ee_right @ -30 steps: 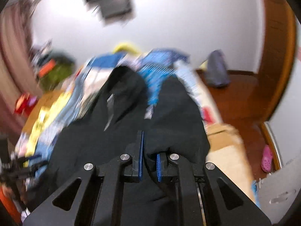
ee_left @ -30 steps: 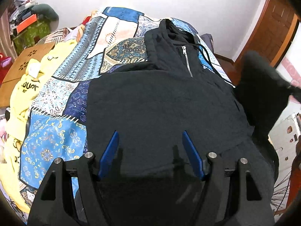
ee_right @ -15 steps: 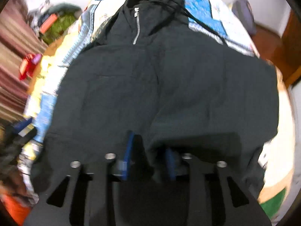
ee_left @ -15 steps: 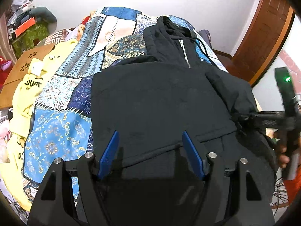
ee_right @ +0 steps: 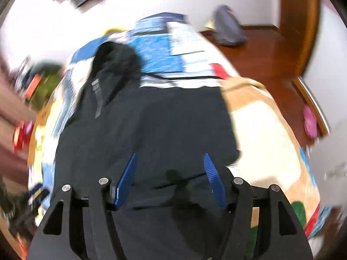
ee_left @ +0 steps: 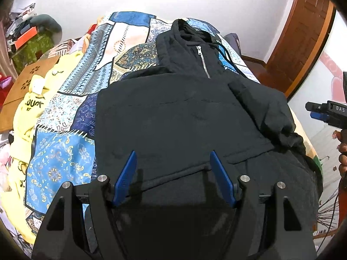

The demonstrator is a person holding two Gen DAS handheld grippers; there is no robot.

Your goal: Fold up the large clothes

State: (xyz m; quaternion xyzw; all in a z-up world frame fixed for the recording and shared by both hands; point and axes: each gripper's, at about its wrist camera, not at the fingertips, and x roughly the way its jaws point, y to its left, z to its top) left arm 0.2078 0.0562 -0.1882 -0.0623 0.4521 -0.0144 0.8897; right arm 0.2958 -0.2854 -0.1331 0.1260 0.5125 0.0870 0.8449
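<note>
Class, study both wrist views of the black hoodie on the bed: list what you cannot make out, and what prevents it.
- black hoodie, near hem: left wrist view, behind the left claw.
- Hoodie zipper and drawstring: right wrist view, motion blur.
- right claw: left wrist view, cut off by the right edge.
- yellow garment, its print: left wrist view, creased and partly folded under.

- Left hand-held gripper [ee_left: 173, 173]: pointed steeply down, jaws standing well apart, blue pads [ee_left: 126, 176] clear, nothing pinched between them.
- Right hand-held gripper [ee_right: 170, 178]: pointed steeply down, jaws opening, pads [ee_right: 213, 181] pressing on nothing.
- Right gripper also shows at the left view's right edge, fingers of the hand [ee_left: 342, 151] wrapped round it.
</note>
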